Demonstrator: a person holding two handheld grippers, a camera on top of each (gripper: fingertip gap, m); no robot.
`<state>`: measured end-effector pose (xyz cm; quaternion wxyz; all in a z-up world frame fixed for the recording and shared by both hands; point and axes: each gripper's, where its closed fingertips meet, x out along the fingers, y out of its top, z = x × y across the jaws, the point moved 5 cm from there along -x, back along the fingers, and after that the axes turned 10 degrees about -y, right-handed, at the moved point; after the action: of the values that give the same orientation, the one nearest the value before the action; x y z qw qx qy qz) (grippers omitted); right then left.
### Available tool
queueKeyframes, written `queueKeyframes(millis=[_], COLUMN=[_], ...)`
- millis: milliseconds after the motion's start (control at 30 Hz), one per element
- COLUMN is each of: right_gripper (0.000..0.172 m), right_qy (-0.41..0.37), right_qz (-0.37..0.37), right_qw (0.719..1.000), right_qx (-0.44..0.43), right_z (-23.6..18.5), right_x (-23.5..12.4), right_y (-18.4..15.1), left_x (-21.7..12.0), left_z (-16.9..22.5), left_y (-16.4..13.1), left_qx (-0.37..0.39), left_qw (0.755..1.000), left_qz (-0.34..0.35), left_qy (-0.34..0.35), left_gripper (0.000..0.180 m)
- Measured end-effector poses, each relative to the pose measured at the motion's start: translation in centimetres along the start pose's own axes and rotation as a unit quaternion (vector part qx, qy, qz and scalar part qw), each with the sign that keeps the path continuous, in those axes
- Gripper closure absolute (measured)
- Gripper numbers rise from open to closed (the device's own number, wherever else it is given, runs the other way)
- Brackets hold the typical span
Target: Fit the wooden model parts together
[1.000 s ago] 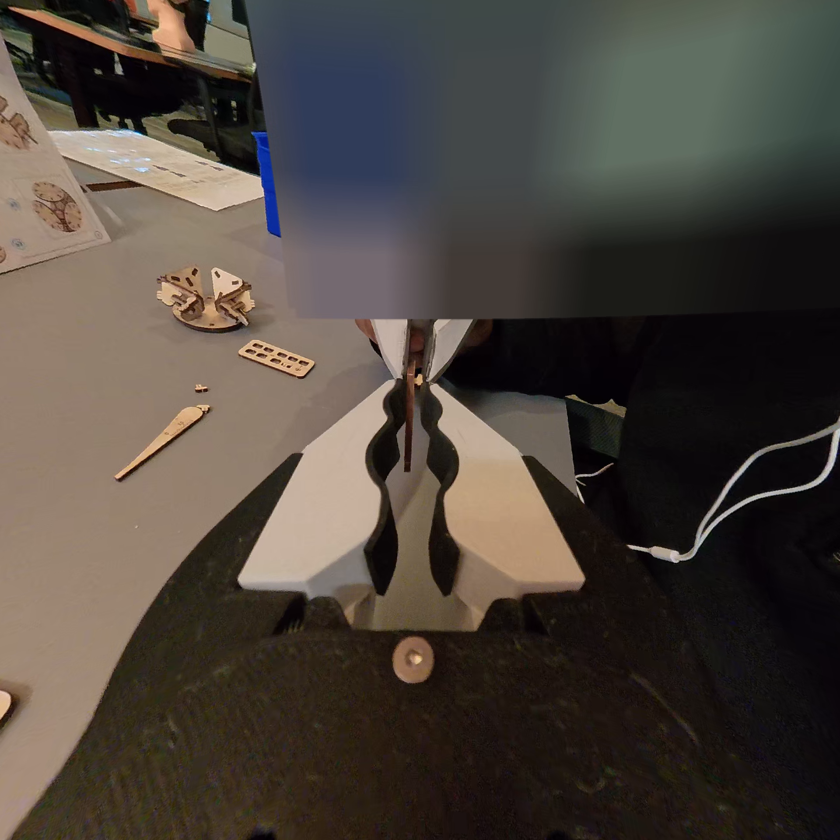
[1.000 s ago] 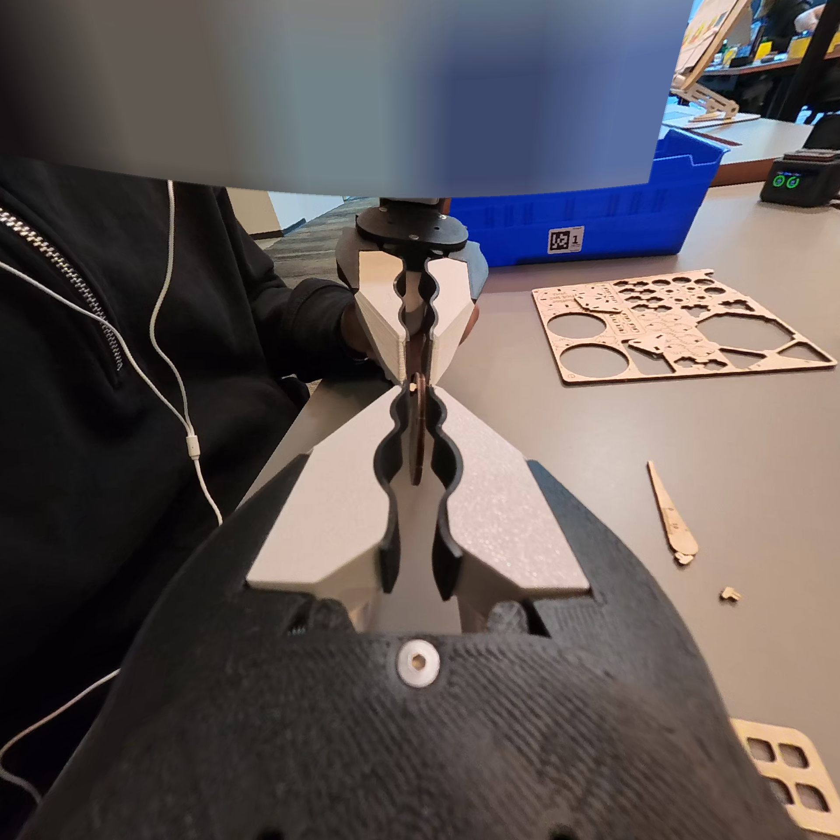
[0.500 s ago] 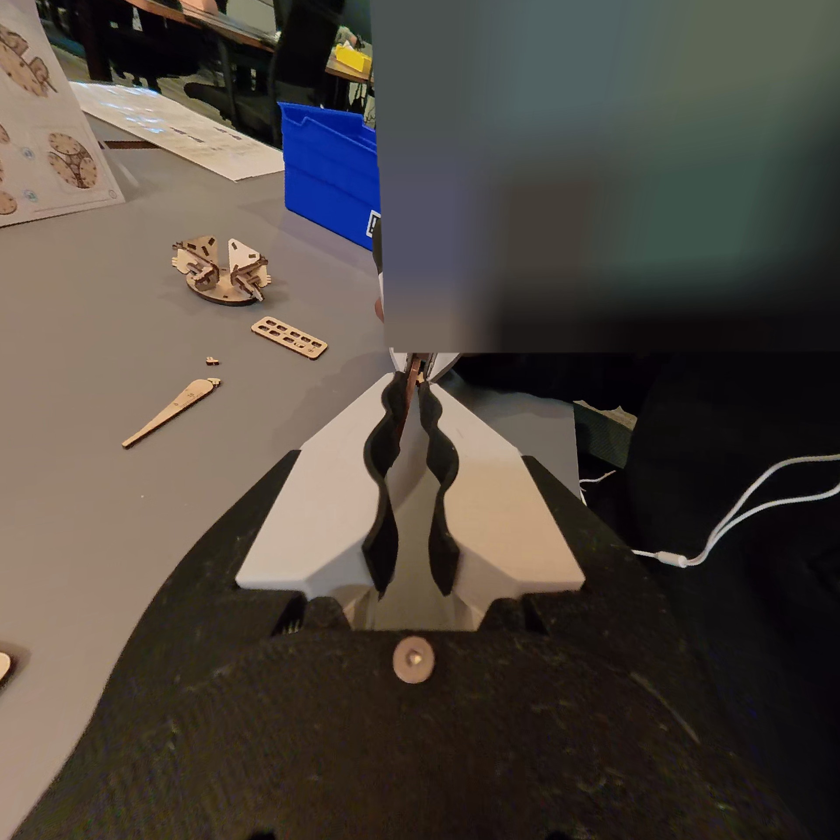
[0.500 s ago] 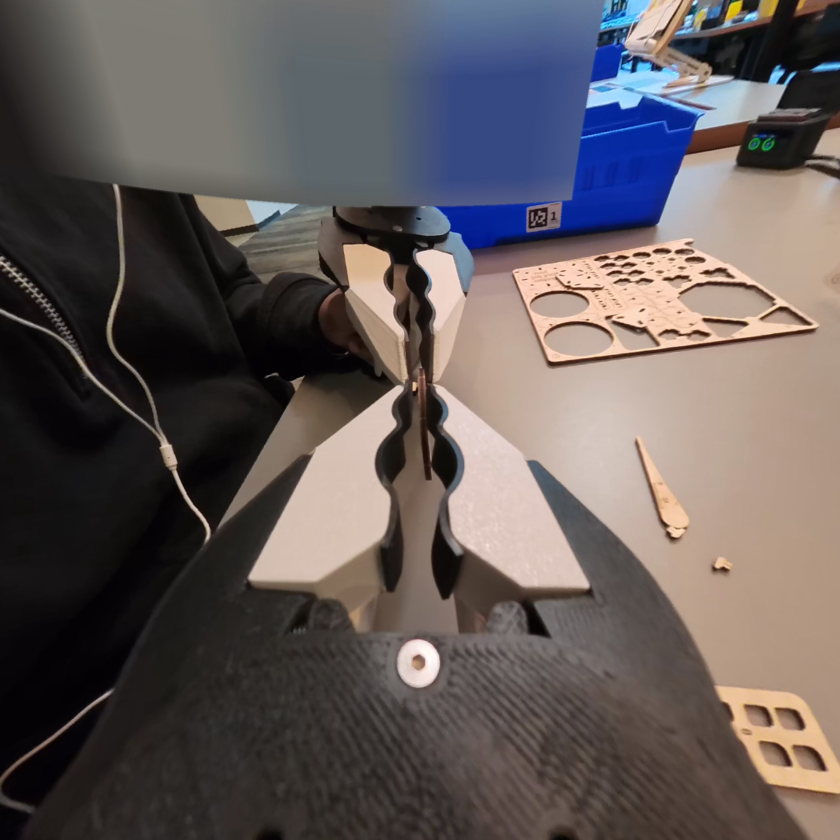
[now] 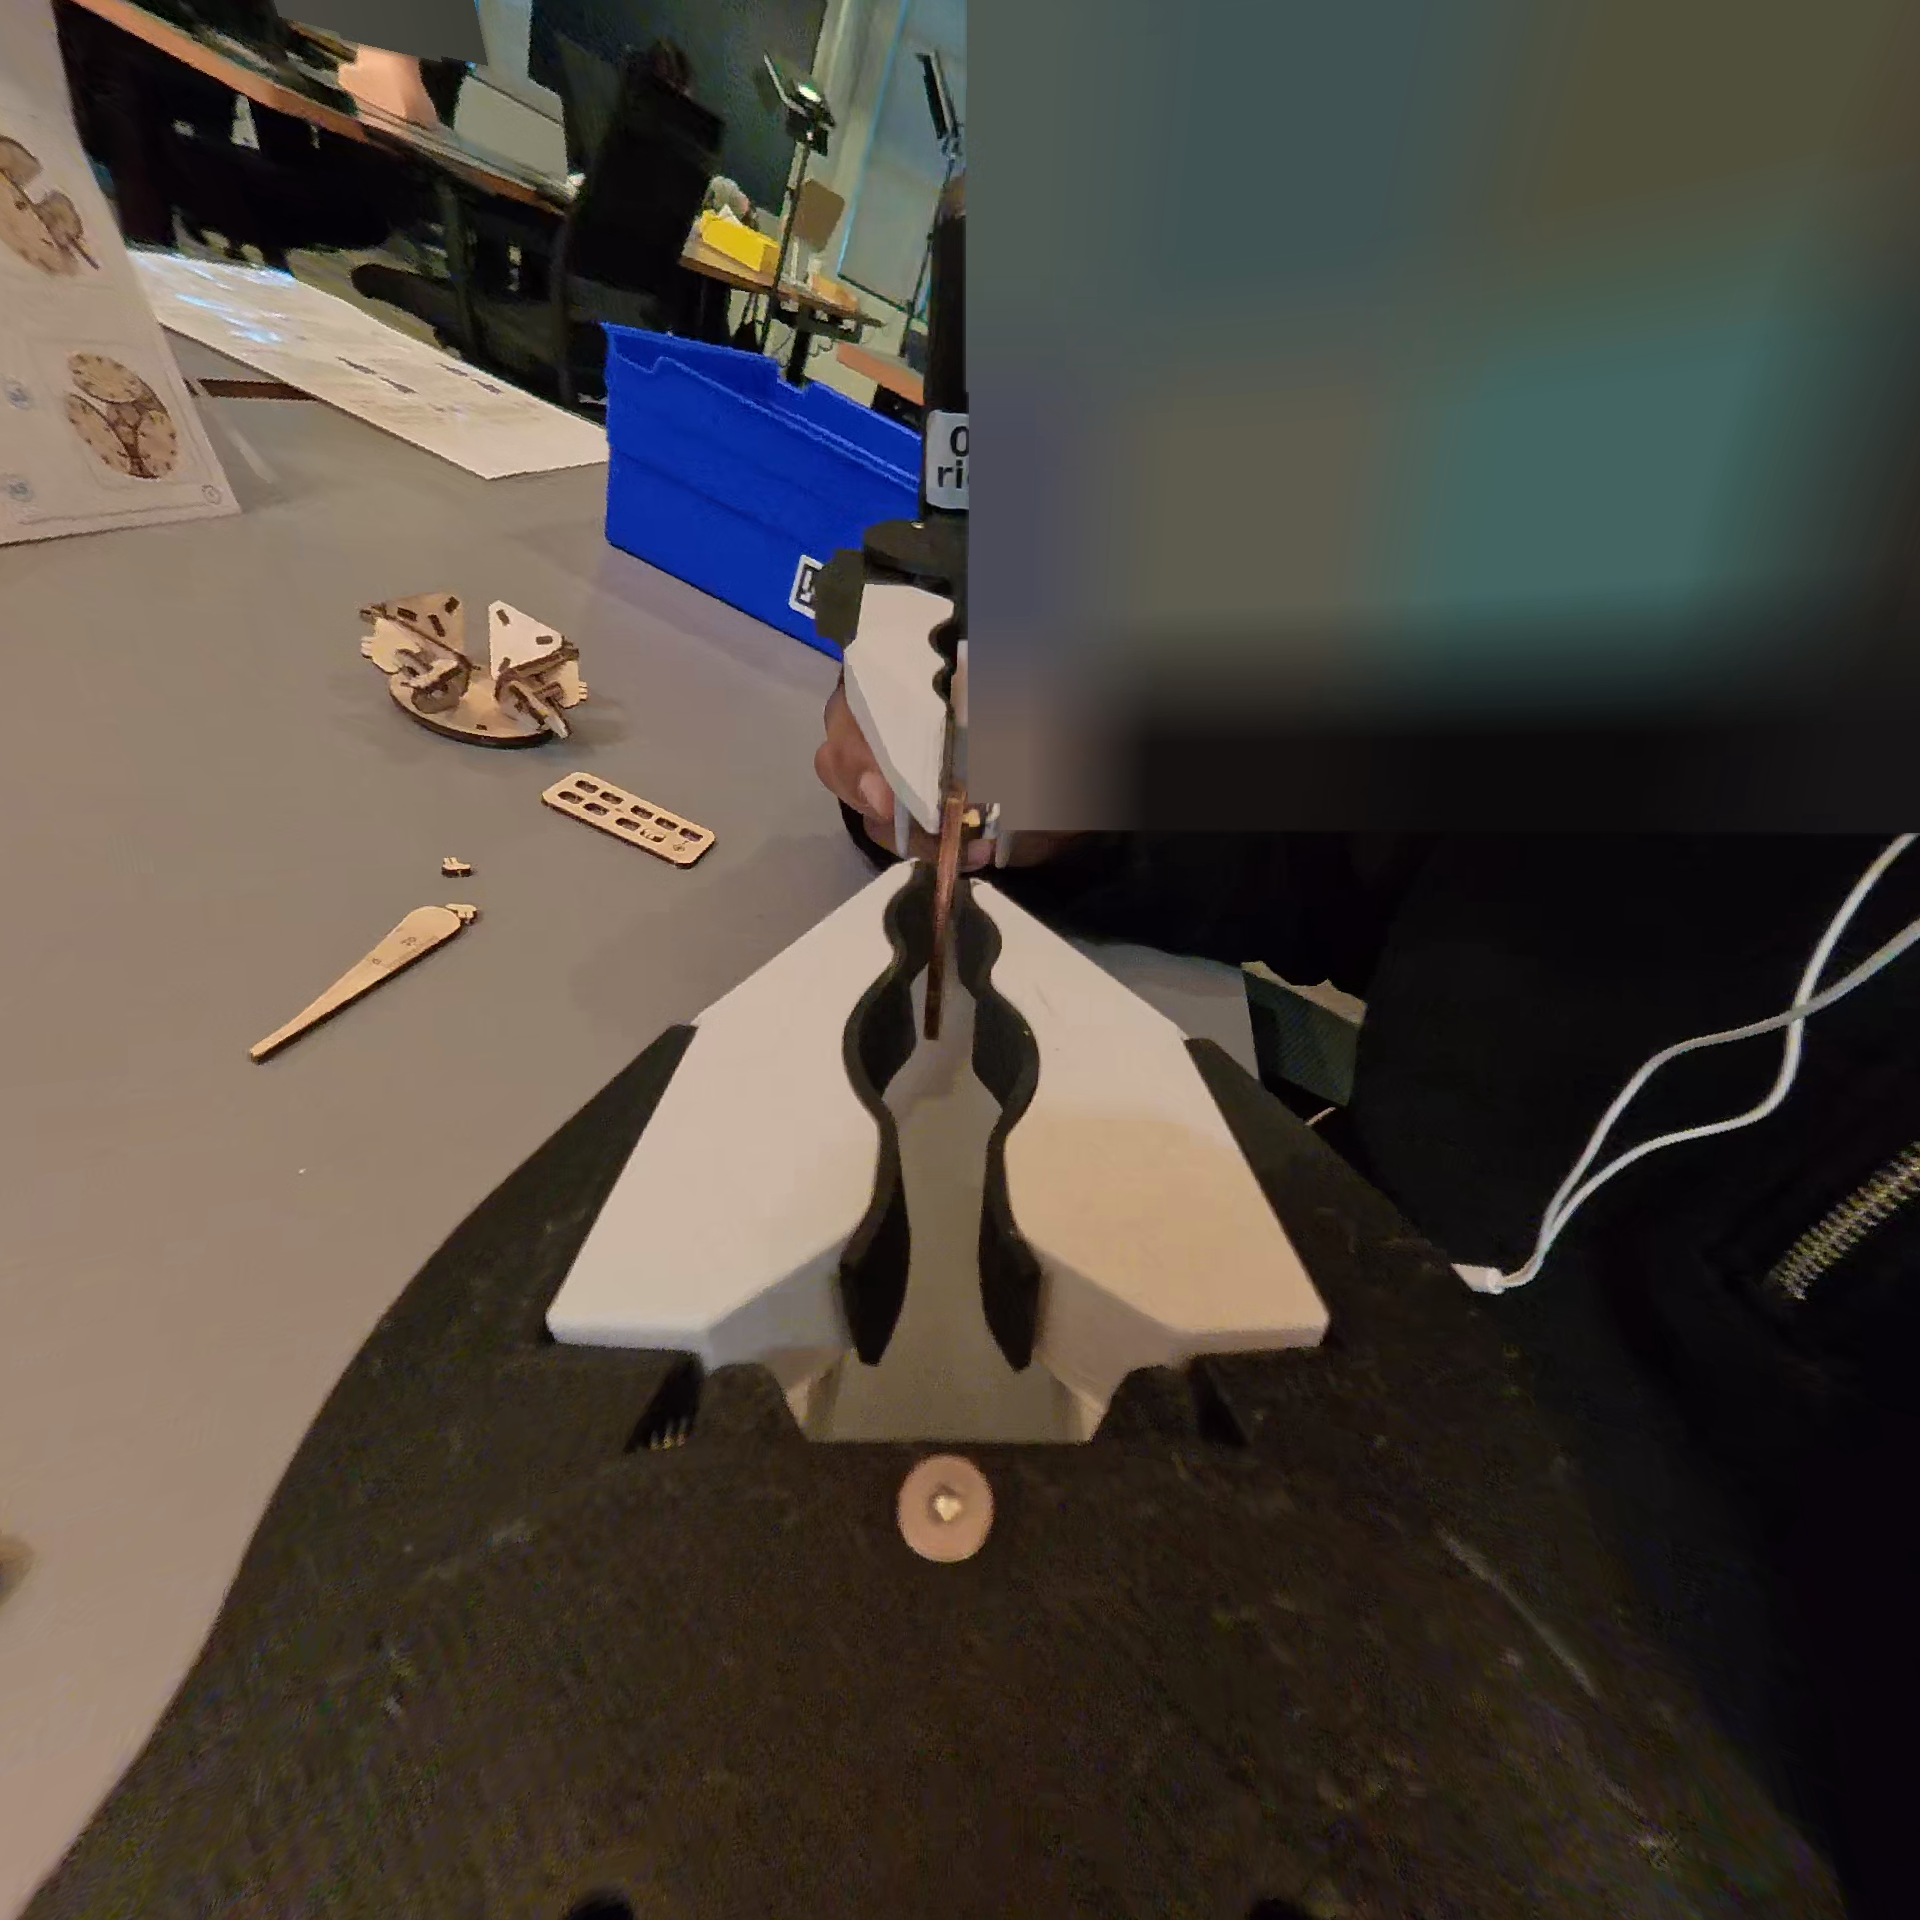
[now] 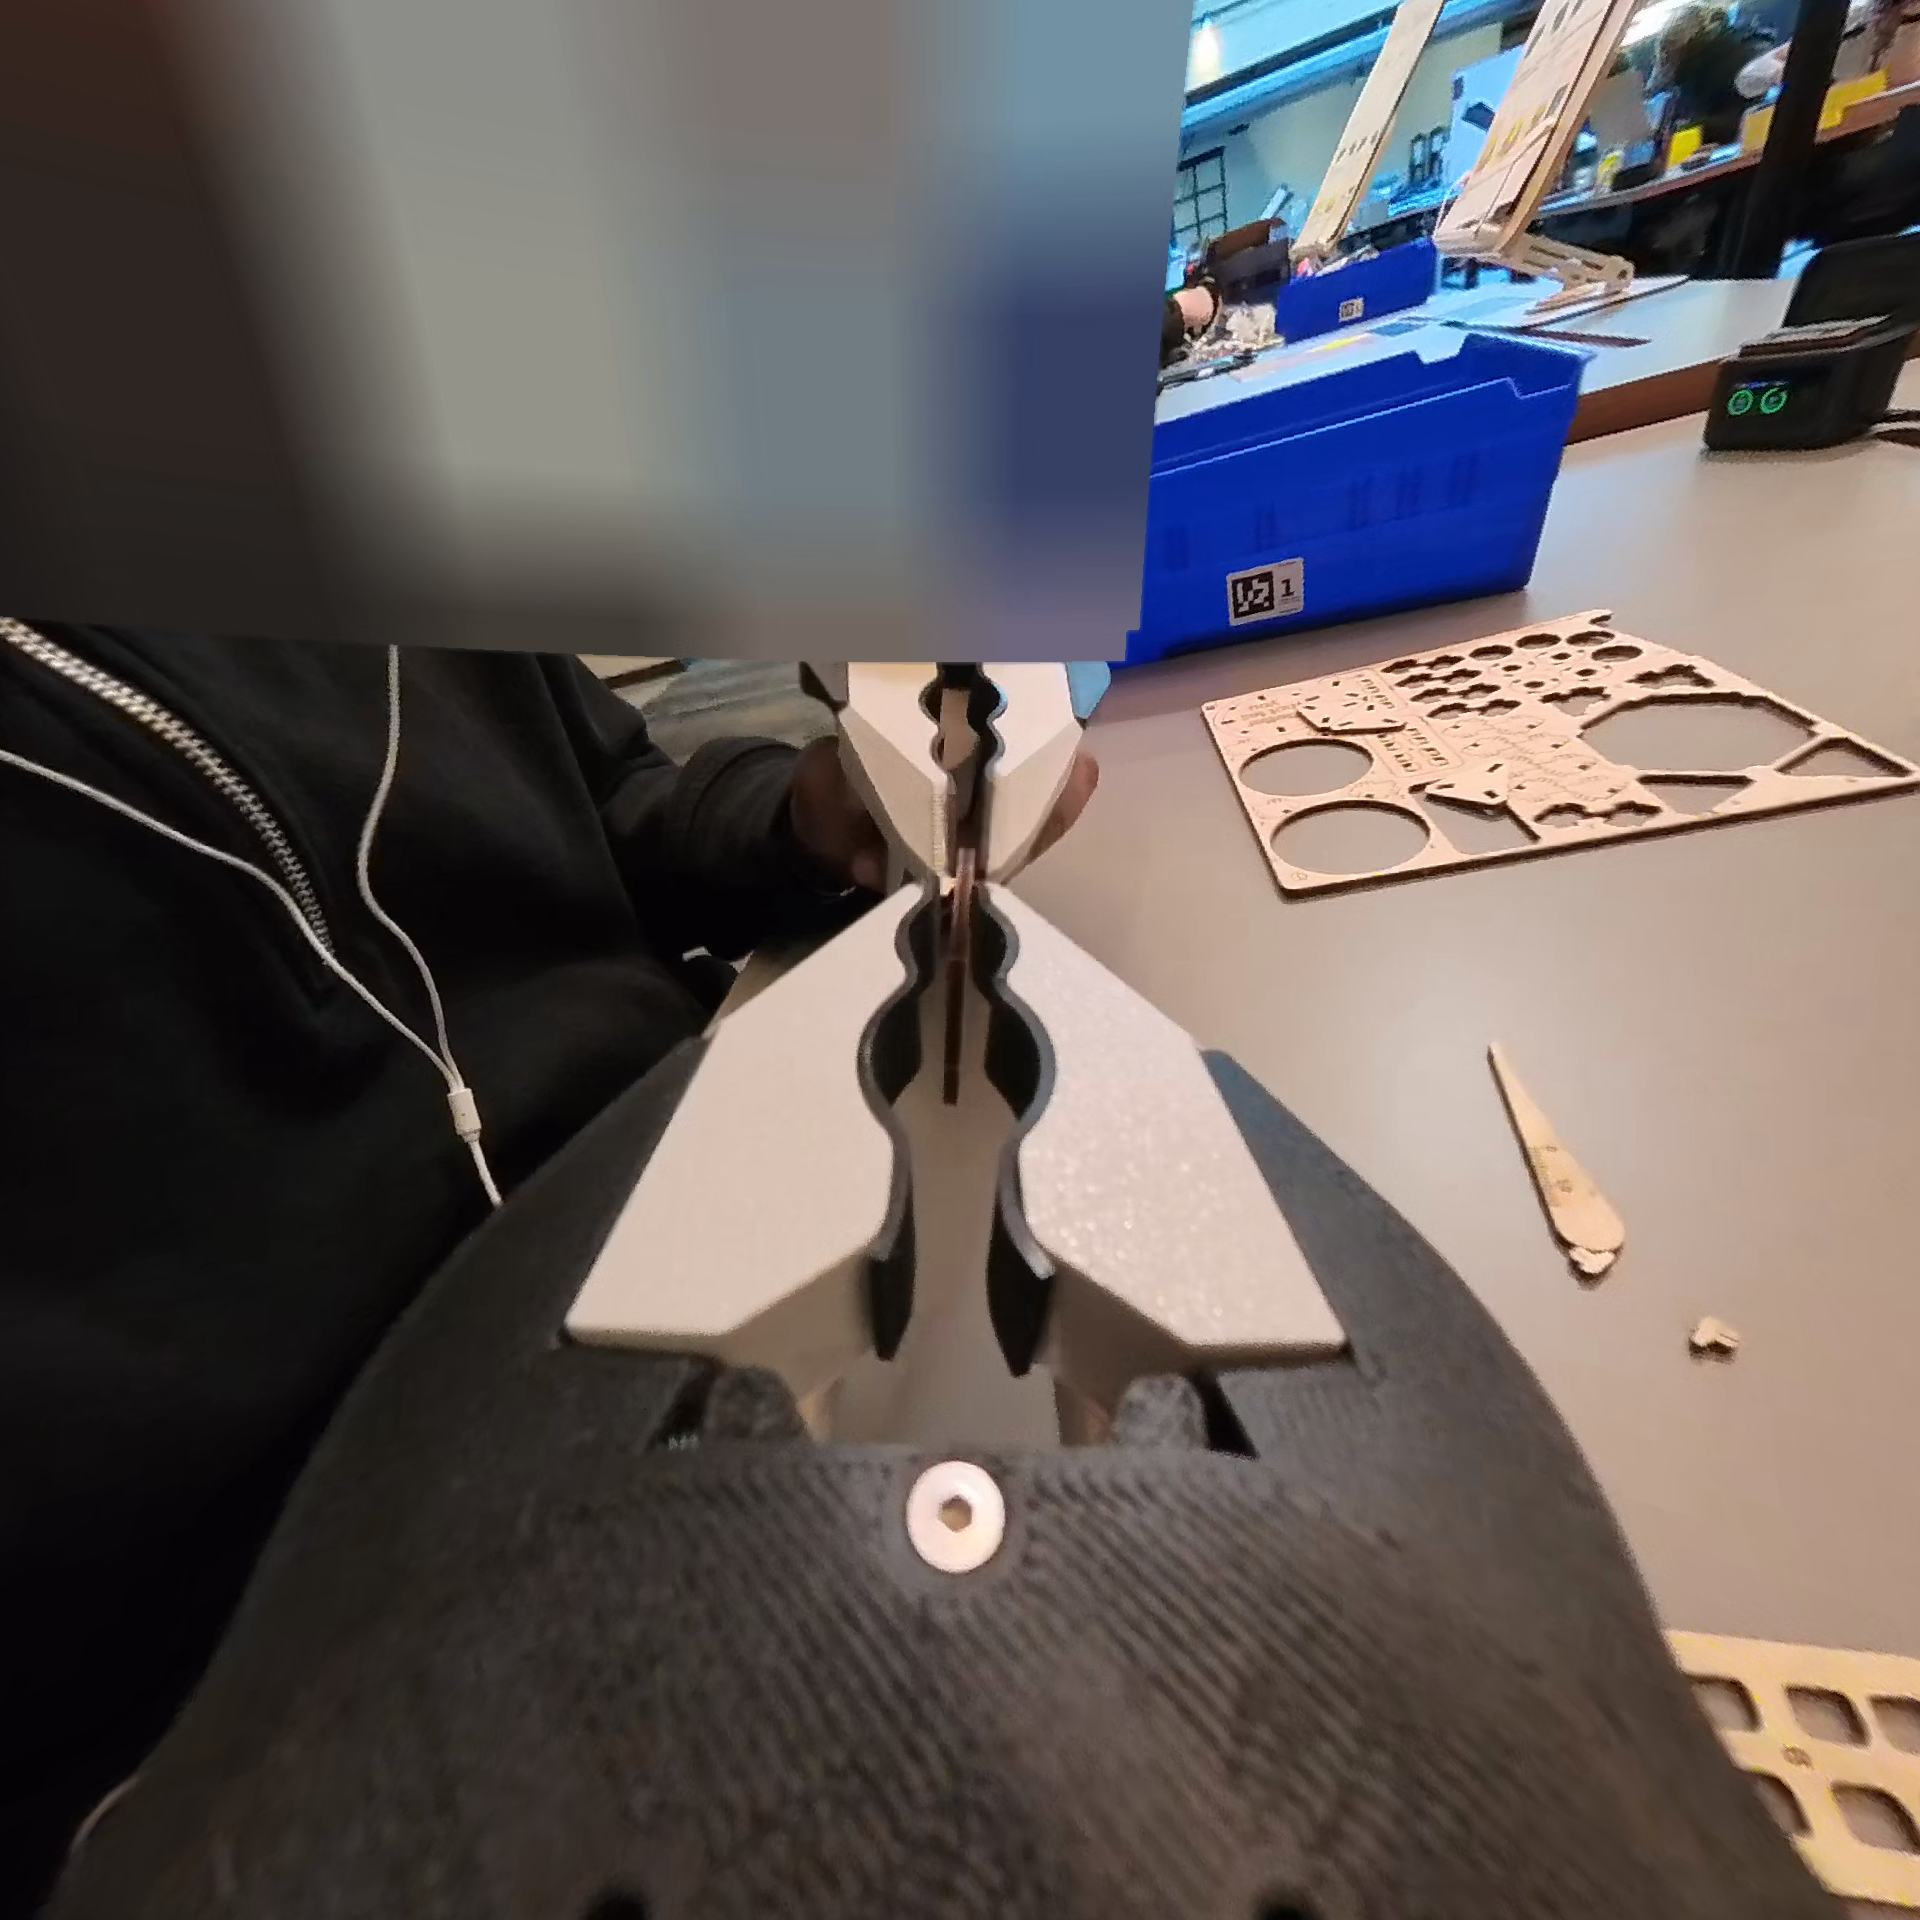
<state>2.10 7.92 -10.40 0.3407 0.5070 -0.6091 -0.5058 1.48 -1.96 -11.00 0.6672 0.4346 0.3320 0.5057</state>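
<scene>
Between both grippers' meeting fingertips (image 5: 914, 883), apparently clamped: thin wooden piece (image 5: 940, 935).

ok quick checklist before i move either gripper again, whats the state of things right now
1. Left gripper shut on the thin wooden piece, seen edge on: ok.
2. Right gripper shut on its own thin wooden piece: ok.
3. The two grippers meet tip to tip above the grey table: ok.
4. Whether the two pieces are lined up or joined at the tips: cannot tell, edge on and partly blurred.
5. Loose parts lie off to the side, clear of the tips: tapered wooden stick, slotted strip, cut-out sheet: ok.
6. White earphone cable hangs near the grippers, not touching: ok.
</scene>
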Motion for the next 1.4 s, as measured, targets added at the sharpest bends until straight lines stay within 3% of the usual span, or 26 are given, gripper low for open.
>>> queueKeyframes(millis=[233,333,567,867,1400], right_gripper=[0.167,0.156,0.150,0.159,0.167], right_qy=[0.008,0.002,0.017,-0.004,0.005], right_qz=[0.015,0.020,0.024,0.022,0.011], right_qw=[1.000,1.000,0.999,0.995,0.994], right_qx=[0.005,0.000,-0.041,-0.102,-0.110], right_z=[0.1,0.1,-0.7,-1.2,-1.4], right_x=[0.0,0.1,0.1,0.2,0.1], right_y=[0.2,0.2,0.2,-0.1,-0.2], left_x=[0.1,0.3,0.1,0.3,0.7], left_z=[0.1,0.0,0.2,0.4,0.9], left_y=[0.0,-0.3,-0.1,-0.2,-0.5], left_qx=[-0.018,-0.036,-0.046,-0.047,0.013], left_qw=[1.000,0.999,0.998,0.998,0.999], left_qz=[0.008,-0.003,0.005,0.000,-0.031], left_qy=[-0.019,-0.027,-0.041,-0.050,-0.023], left_gripper=[0.180,0.180,0.180,0.180,0.180])
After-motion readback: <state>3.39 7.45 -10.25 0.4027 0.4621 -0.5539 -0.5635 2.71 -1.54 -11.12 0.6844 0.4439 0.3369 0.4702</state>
